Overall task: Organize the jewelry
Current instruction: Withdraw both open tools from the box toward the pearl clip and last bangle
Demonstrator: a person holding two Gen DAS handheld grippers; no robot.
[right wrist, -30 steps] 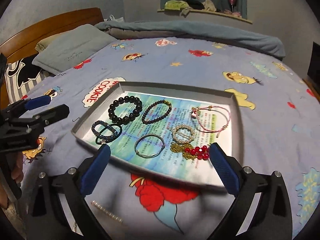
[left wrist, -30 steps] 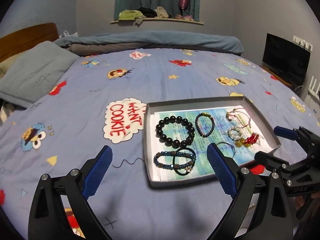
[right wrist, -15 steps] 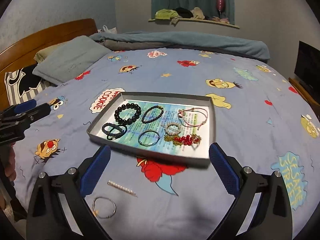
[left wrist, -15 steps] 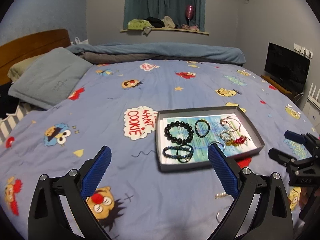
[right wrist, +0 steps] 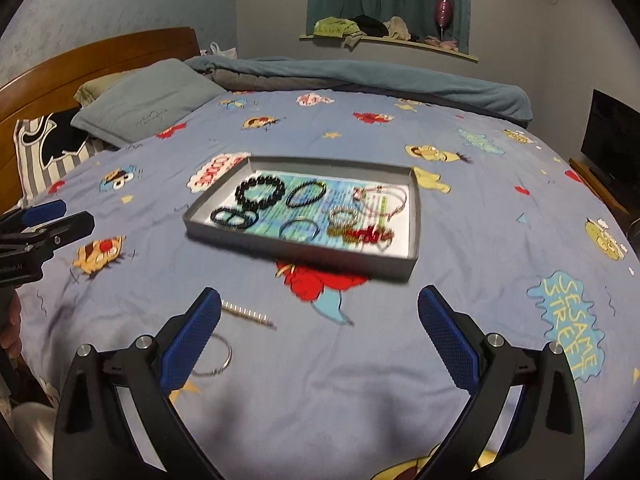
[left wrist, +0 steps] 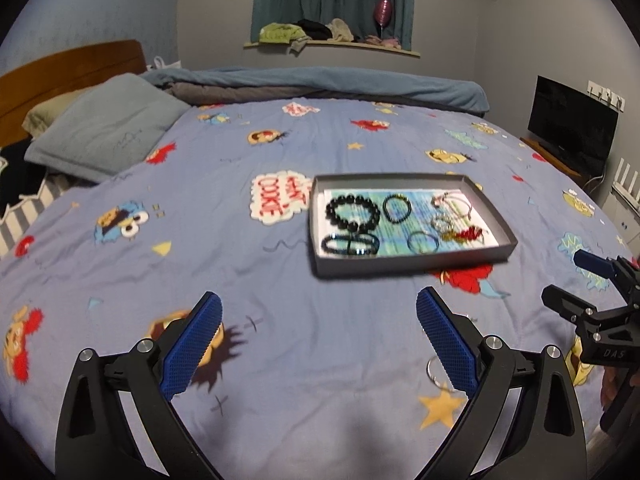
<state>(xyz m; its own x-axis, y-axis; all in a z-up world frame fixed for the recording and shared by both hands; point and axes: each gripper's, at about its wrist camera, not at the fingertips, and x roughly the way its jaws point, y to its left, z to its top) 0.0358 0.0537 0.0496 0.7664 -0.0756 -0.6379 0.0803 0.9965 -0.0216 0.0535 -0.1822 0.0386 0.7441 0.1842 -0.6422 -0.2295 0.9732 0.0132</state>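
Both hand-held grippers, left (left wrist: 318, 328) and right (right wrist: 320, 326), hang spread and empty above the bed (right wrist: 460, 320). The tray (right wrist: 416, 216) holds most bracelets; a silver ring (right wrist: 218, 358) and bead strand (right wrist: 248, 314) lie outside, likely next: a low, narrow pinch.

Your shallow grey tray (right wrist: 414, 216) sits flat on the bedspread, lined with a blue-green printed sheet (right wrist: 280, 216). Inside it lie a chunky black bead bracelet (right wrist: 260, 194), a thinner dark beaded bracelet (right wrist: 306, 194) just beside it, a dark bracelet twisted into a figure-eight (right wrist: 234, 218) at the near left corner, a plain metal bangle (right wrist: 298, 230), a small pale beaded ring-shaped piece (right wrist: 343, 215), a pink cord bracelet (right wrist: 384, 198) at the far right, and a red-and-gold piece (right wrist: 362, 236), blurred. Outside your tray, on the sheet nearer you, lie a straight pearl-like strand (right wrist: 248, 314) and a thin metal hoop (right wrist: 220, 360), partly hidden.
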